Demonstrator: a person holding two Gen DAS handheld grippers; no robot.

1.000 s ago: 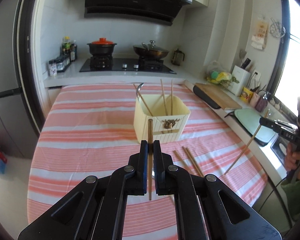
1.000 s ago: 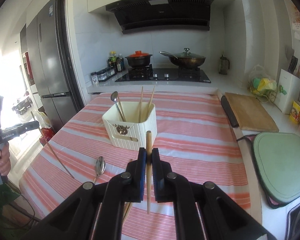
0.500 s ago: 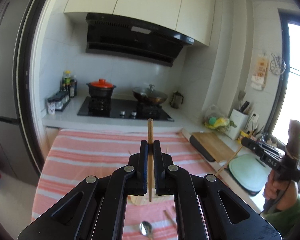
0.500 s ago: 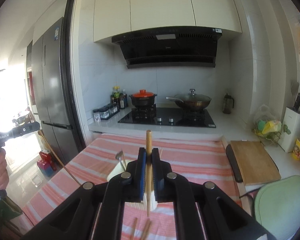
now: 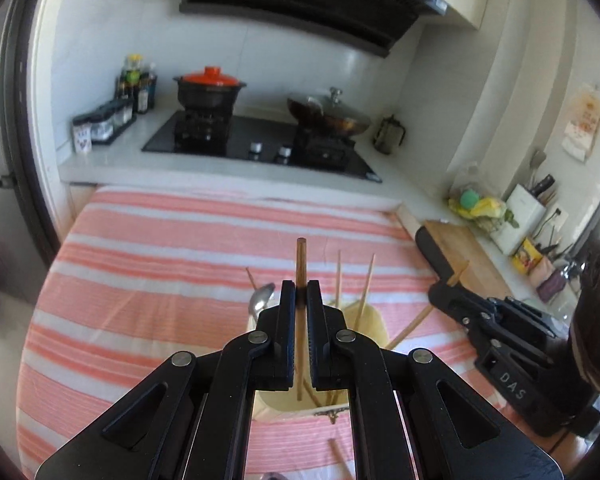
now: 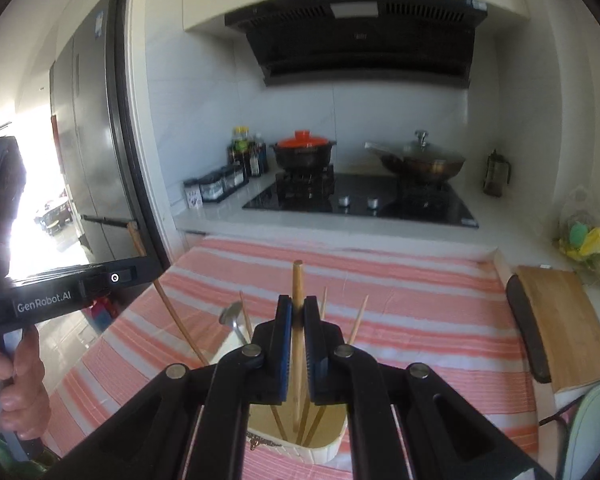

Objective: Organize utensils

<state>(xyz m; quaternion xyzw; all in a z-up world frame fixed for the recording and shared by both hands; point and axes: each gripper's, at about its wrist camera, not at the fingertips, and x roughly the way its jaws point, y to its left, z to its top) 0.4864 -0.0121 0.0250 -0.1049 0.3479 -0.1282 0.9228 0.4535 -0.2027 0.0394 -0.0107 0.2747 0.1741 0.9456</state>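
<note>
Kitchen — striped tablecloth [image 5: 148,280], stove [image 6: 360,196] behind

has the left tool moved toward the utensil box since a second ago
Yes. The left tool, shut on a chopstick, has closed in on the cream utensil box: the box stood well ahead of it on the striped cloth, now directly beneath its tips.
</note>
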